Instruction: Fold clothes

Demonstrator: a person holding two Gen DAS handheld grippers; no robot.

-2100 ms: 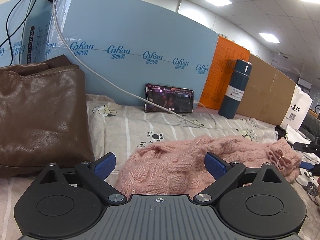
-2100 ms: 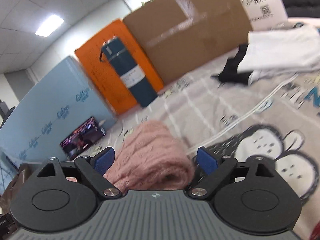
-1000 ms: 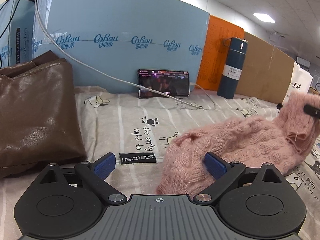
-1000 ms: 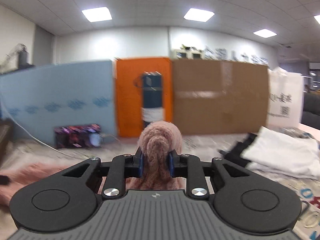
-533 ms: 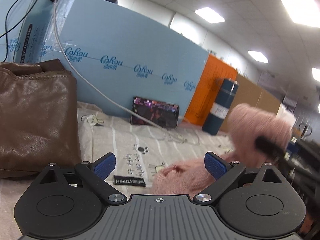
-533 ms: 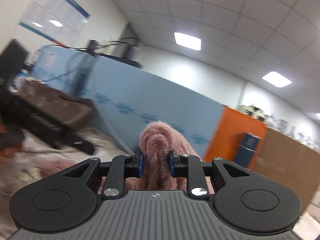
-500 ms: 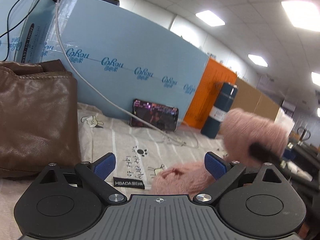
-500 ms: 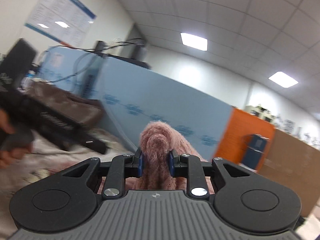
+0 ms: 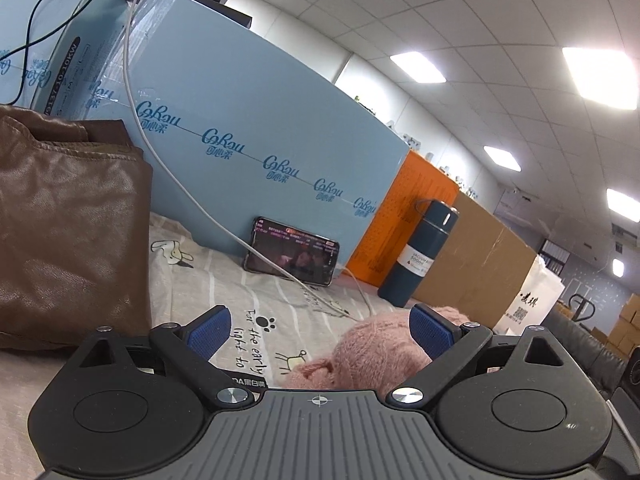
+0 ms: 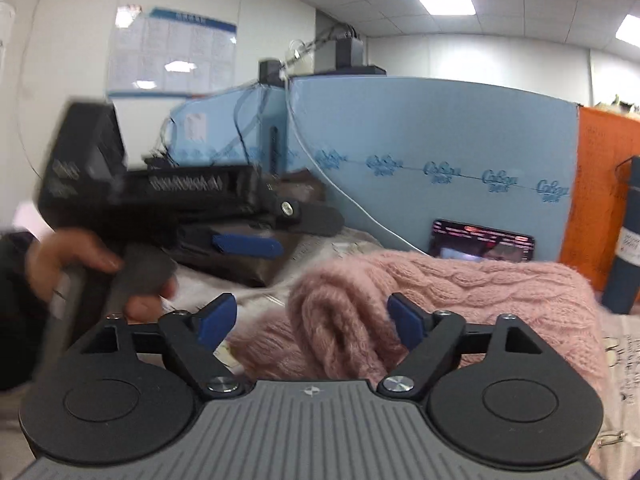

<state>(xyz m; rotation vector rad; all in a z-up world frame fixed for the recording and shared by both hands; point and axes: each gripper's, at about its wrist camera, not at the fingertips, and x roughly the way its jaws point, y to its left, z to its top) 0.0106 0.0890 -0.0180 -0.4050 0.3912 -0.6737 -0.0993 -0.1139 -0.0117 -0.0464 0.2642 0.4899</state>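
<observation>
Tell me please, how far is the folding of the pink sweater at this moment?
Done: one end of the pink sweater lies doubled over the rest, on the printed sheet. In hand: nothing. The right gripper has just been opening, and the fold sits between its pads, unpressed. The left gripper is open beside the sweater. Left: probably further folds and tidying; I cannot see the whole garment.

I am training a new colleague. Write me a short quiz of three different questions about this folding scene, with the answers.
1. True or false: the right gripper is clamped on the pink sweater.
2. What stands propped against the blue board: A) phone, B) book, C) mug?
3. Fill in: the brown leather garment lies at the ____ of the left wrist view.

Key: 1 false, its jaws have just opened and the knit lies loose between them; 2 A, the phone; 3 left.
</observation>
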